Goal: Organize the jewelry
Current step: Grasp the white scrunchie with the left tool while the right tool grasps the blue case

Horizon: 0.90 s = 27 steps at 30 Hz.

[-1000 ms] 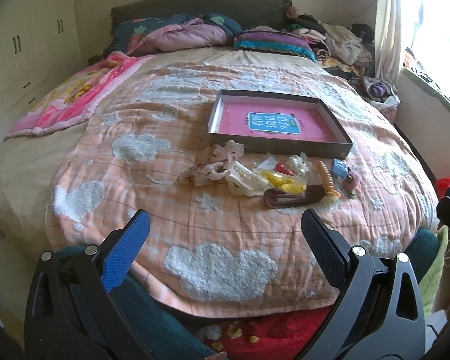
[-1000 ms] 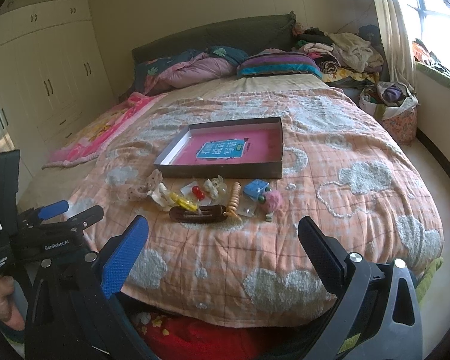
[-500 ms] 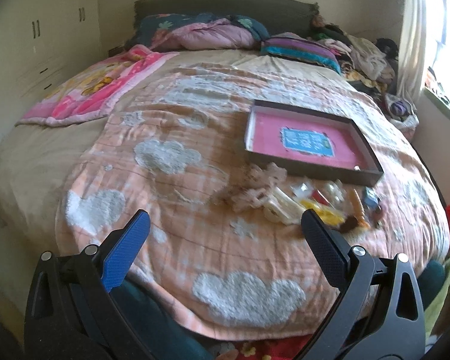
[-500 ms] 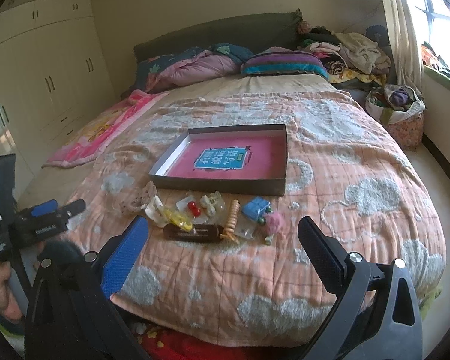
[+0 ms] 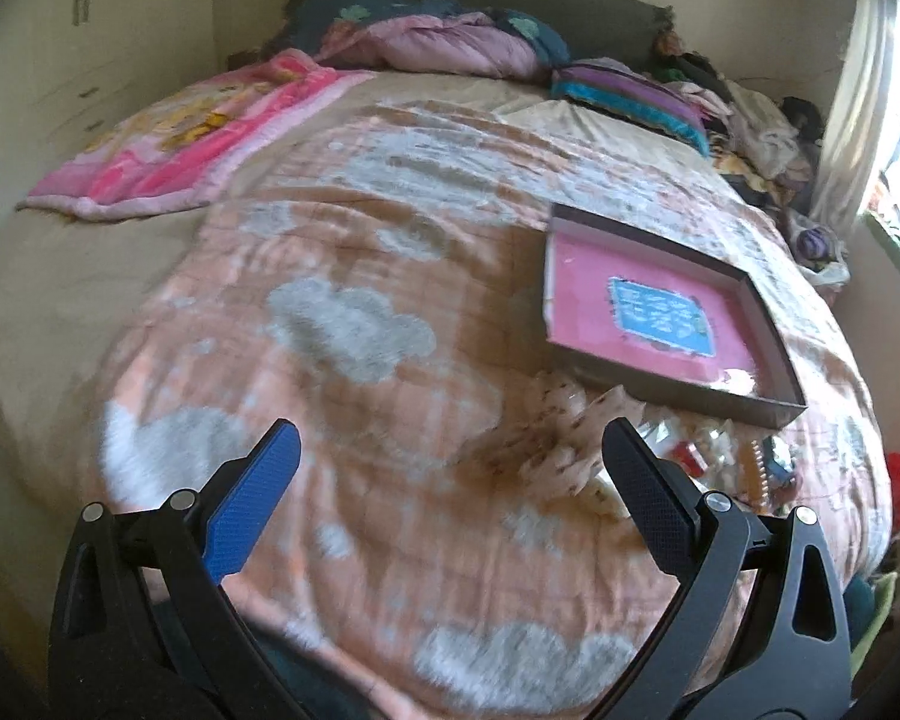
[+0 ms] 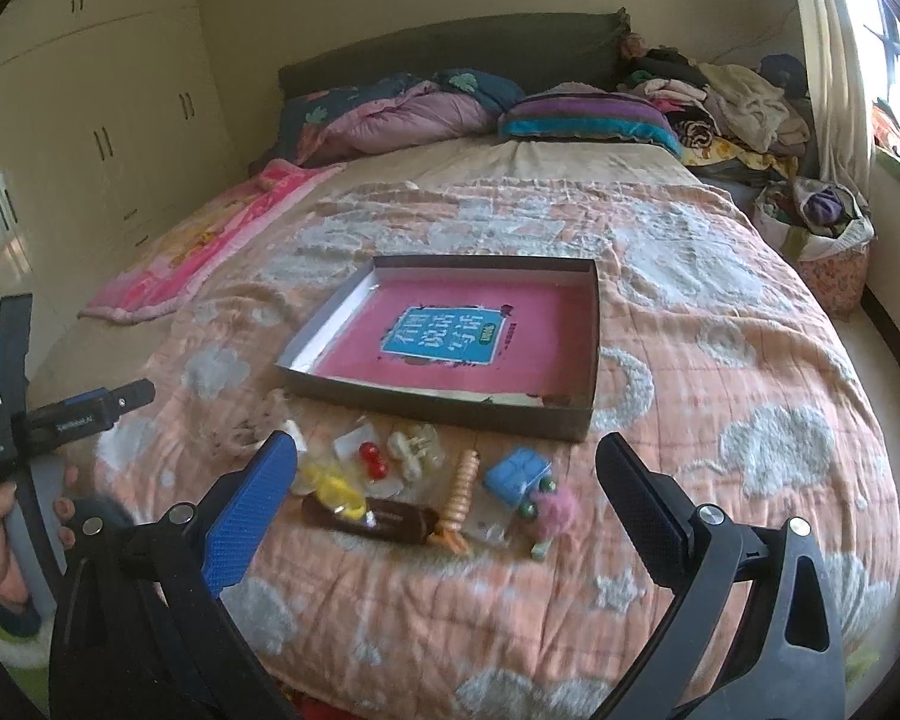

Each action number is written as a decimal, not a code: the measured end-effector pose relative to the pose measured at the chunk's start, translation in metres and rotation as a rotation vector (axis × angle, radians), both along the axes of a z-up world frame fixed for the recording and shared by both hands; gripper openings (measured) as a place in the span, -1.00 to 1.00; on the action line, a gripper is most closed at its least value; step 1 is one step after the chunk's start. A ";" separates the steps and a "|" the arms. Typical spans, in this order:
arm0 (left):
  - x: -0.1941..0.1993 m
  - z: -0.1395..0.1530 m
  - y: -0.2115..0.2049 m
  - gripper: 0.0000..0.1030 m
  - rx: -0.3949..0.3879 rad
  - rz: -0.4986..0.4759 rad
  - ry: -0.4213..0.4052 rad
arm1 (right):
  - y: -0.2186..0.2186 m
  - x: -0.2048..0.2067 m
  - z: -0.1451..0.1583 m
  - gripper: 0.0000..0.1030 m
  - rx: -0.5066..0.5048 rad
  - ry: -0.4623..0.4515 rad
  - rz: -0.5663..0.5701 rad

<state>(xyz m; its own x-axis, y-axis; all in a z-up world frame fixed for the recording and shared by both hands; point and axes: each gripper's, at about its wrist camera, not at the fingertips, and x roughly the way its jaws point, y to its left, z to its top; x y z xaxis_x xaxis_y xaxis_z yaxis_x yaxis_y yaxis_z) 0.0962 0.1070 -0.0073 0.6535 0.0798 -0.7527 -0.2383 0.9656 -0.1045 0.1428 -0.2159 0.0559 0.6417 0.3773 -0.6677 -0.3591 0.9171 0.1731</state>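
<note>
shallow pink-lined box (image 6: 588, 360), bright trinkets (image 6: 426, 480) beside

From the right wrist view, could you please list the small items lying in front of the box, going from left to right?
Yellow clip → red beads → white clip → orange spiral hair tie → blue square piece → pink pompom.

I see a bed (image 6: 720, 372) with dark headboard (image 6: 450, 42), cream wardrobes (image 6: 90, 138) at left, sunlit curtained window (image 6: 882, 30) at right.
</note>
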 end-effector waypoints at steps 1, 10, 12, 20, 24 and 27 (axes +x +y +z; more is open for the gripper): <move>0.006 -0.003 0.000 0.82 -0.015 -0.007 0.003 | 0.001 0.004 -0.002 0.92 0.000 0.002 0.008; 0.057 -0.046 -0.022 0.82 -0.071 -0.124 0.107 | -0.011 0.042 -0.029 0.92 -0.046 0.069 0.021; 0.062 -0.056 -0.027 0.82 -0.085 -0.148 0.131 | -0.018 0.049 -0.040 0.92 -0.060 0.097 0.016; 0.073 -0.084 -0.040 0.34 -0.129 -0.237 0.171 | -0.026 0.062 -0.079 0.92 -0.141 0.161 0.059; 0.073 -0.091 -0.038 -0.14 -0.174 -0.274 0.141 | -0.021 0.068 -0.093 0.92 -0.160 0.183 0.090; 0.073 -0.088 -0.034 -0.63 -0.182 -0.279 0.109 | -0.014 0.076 -0.102 0.92 -0.189 0.182 0.114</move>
